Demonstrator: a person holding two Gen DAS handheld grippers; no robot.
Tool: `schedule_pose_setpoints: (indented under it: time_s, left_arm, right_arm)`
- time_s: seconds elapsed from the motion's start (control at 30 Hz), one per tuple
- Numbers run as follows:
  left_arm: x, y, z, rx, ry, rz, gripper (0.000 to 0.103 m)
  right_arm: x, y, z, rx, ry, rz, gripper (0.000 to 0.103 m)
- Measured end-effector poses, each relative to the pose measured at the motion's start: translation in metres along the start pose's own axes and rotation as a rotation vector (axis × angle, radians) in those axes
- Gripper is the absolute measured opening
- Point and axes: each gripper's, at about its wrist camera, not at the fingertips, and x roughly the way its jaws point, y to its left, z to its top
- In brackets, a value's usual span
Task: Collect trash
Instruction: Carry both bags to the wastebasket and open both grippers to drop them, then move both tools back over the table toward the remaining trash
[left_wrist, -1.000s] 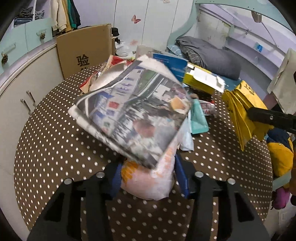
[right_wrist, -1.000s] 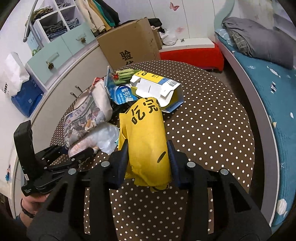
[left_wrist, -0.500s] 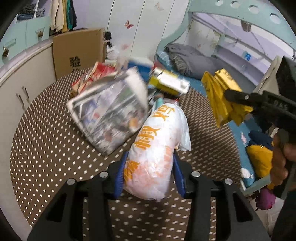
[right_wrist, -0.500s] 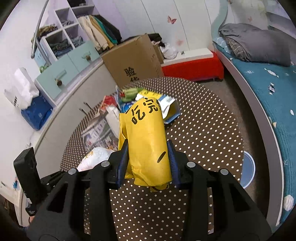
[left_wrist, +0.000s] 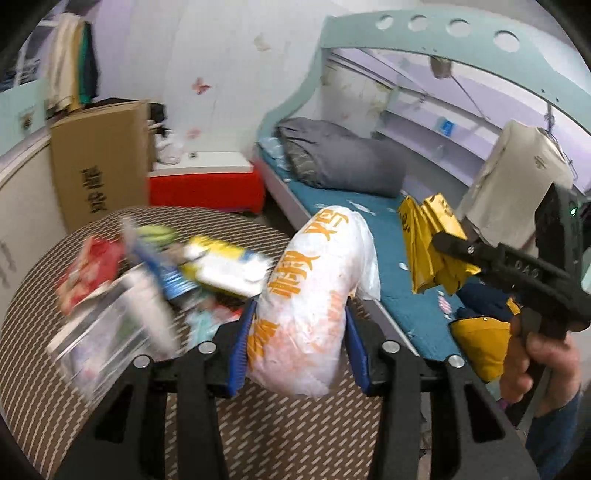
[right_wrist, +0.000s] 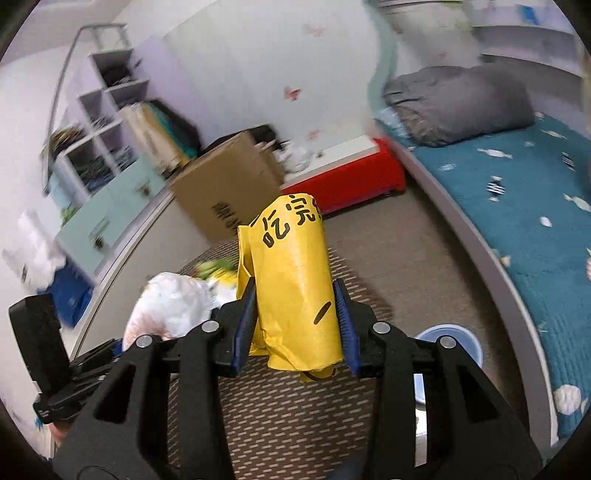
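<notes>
Blue-padded jaws of my left gripper (left_wrist: 299, 343) clamp a white plastic bag (left_wrist: 314, 295) printed in orange, held up above the dotted table (left_wrist: 44, 391). My right gripper (right_wrist: 295, 325) pinches a folded yellow paper bag (right_wrist: 291, 273) with black characters, also off the table. More trash (left_wrist: 155, 273) lies blurred on the tabletop, left. Beyond: cardboard box (left_wrist: 99, 162), bed (left_wrist: 391, 291), red bench (left_wrist: 203, 192).

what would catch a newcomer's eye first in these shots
First, the white plastic bag with orange print, lifted above the dotted table and clamped in the left gripper. Next, the yellow paper bag, pinched in the right gripper. Behind them, a blurred heap of packaging lies on the table's far side.
</notes>
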Motion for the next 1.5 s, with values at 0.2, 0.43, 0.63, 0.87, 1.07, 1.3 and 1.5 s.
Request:
schedule_pose_setpoints:
  time_s: [0.2,0.43,0.63,0.87,1.07,1.3,1.5]
  left_arm:
    - [0.068,-0.037,0.023,0.024,0.088,-0.063,0.044]
    - [0.154,-0.073,0.039,0.071,0.223,-0.079,0.044]
    - [0.211,-0.102,0.04,0.142,0.306,-0.074,0.044]
    - [0.271,-0.13,0.036,0.207,0.421,-0.076,0.045]
    - [0.314,-0.149,0.029,0.257,0.528,-0.088,0.05]
    - [0.329,-0.157,0.021,0.323,0.57,0.005,0.092]
    - [0.3,-0.148,0.027,0.298,0.51,-0.009,0.092]
  right_arm:
    - [0.016,-0.095,0.0,0.157,0.025,-0.136,0.039]
    - [0.082,-0.198,-0.04,0.334,0.171,-0.236,0.04]
    - [0.136,-0.254,-0.071,0.469,0.254,-0.241,0.05]
    - [0.153,-0.297,-0.092,0.633,0.269,-0.25,0.069]
    - [0.098,-0.298,-0.085,0.648,0.145,-0.275,0.079]
    - [0.047,-0.281,-0.077,0.598,0.062,-0.31,0.094]
    - [0.037,-0.259,-0.065,0.551,0.035,-0.333,0.097]
